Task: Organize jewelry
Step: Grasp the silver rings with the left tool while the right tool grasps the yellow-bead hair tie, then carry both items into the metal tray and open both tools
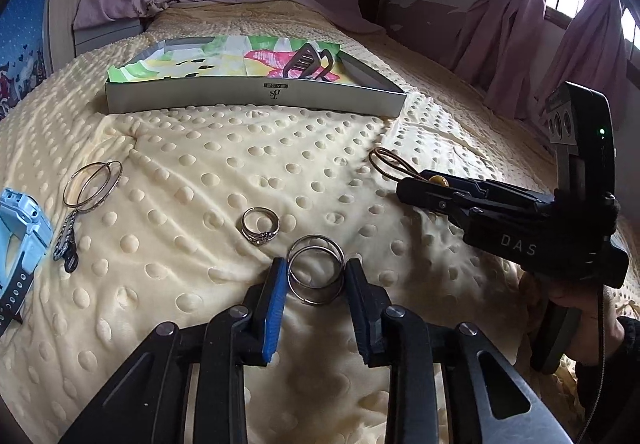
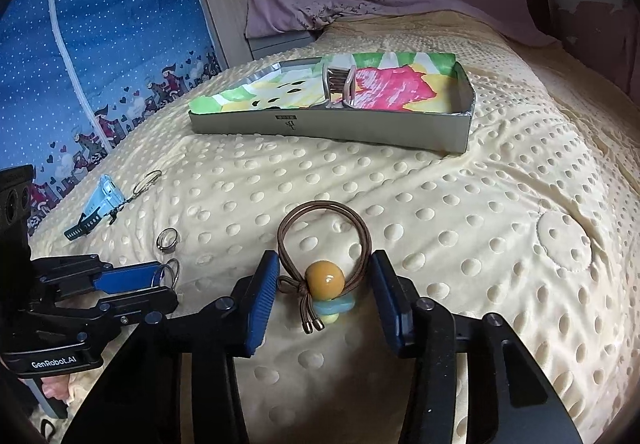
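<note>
We hold both grippers low and nearly level over the dimpled cream blanket (image 1: 224, 172), fingers pointing toward 12 o'clock where the box sits. Our left gripper (image 1: 316, 276) has its jaws spread, straddling the pair of silver hoop rings (image 1: 316, 269) that lie flat on the blanket; each blue pad stands just beside the rings' outer edge, though we cannot tell whether either pad touches the metal. At 11 o'clock from those rings, near them, lies a smaller jewelled ring (image 1: 260, 226), and far out at 9 o'clock are two thin gold bangles (image 1: 93, 185) with a dark sparkly clip (image 1: 66, 242) below them and a pale blue watch (image 1: 18, 240) at the frame edge. Our right gripper (image 2: 325, 280) is also spread wide, its pads flanking the brown hair tie (image 2: 324, 236) at the yellow bead (image 2: 325, 278), with a clear gap on each side; the loop extends toward 12 o'clock. From the left wrist view that gripper comes in from 3 o'clock, gripped by our right hand (image 1: 568, 300). The shallow grey box (image 1: 256, 98), lined with floral paper, lies at 12 o'clock, well apart from both grippers, and holds a claw hair clip (image 1: 308, 60).
</note>
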Demonstrator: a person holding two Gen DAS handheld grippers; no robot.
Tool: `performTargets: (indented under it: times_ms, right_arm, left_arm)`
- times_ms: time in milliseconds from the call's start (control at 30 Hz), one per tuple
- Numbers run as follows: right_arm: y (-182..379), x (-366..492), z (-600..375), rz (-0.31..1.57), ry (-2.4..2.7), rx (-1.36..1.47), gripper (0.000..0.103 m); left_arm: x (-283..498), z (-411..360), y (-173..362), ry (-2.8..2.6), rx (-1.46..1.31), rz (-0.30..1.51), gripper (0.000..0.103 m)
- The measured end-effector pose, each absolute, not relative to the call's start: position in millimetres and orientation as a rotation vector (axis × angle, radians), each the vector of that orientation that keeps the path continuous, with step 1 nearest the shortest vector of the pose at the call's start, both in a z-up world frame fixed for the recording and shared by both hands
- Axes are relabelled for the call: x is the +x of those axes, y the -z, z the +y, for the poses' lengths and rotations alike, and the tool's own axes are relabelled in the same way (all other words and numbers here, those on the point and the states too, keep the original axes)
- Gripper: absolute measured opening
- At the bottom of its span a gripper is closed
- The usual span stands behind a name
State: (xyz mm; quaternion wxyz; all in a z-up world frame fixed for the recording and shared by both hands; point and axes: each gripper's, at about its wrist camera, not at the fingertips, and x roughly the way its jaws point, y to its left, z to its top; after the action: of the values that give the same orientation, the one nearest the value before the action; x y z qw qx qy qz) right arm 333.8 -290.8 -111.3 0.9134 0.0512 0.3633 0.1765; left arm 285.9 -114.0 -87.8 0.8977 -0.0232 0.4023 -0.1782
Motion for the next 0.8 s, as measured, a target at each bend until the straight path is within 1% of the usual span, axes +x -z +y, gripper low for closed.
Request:
performTargets:
  times_ms: [33, 67, 100, 267, 467, 800]
  right_arm:
    - [112, 333, -291, 0.747, -0.363, 0.106, 0.027]
    - [112, 332, -291, 0.745, -0.368, 0.107, 0.022]
    - [112, 330, -291, 0.742, -0.370, 0.107, 0.021]
    - [105, 318, -290, 0.698, -0.382, 0.103, 0.020]
    - [80, 314, -295, 0.610, -0.371, 0.127, 0.020]
    - [43, 354, -298, 0.530, -0.324, 0.143, 0.020]
  left_arm:
    - [285, -114, 87, 0.372, -0.049, 0.831, 0.028]
    - [284, -114, 87, 0.380, -0.053, 0.827, 0.028]
    - [283, -114, 86, 0.386, -0.054, 0.824, 0.028]
    - [277, -115, 78, 0.397, -0.068, 0.800, 0.028]
    - [284, -111, 55, 0.396, -0.100, 0.739, 0.028]
    - [347, -100, 8, 0.367, -0.116, 0.635, 0.028]
